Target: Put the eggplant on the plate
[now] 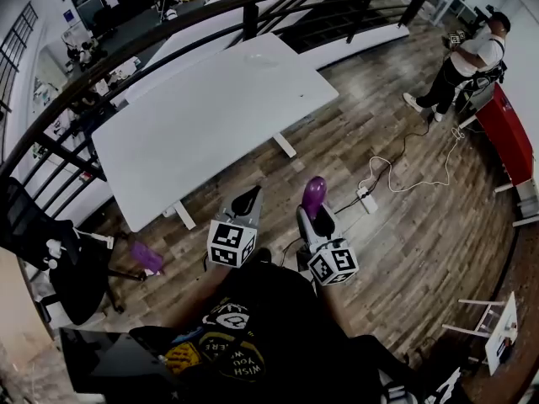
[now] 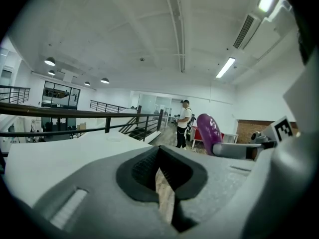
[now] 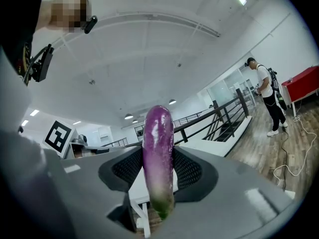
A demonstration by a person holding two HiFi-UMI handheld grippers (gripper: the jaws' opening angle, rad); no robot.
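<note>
Wooden floorboards run under a long white table (image 1: 210, 116) at about twelve o'clock from the person holding the tools, with a black railing (image 1: 168, 32) curving beyond it and a bystander (image 1: 459, 61) off at two o'clock. The right gripper (image 1: 313, 204) pinches the eggplant (image 1: 314, 194) between its ribbed pads, holding it upright in the air ahead of the person's chest, purple tip at twelve and greenish stem end at six. The left gripper (image 1: 246, 202), just beside it at nine o'clock, has its jaws drawn together on nothing. No plate shows in any view (it may lie outside them). The eggplant looks light and fairly firm, but its glossy skin seems slick and likely to bruise under a hard squeeze. The hold sits low on the body, so I'd guess it could pivot; gripping nearer the middle would be steadier.
</note>
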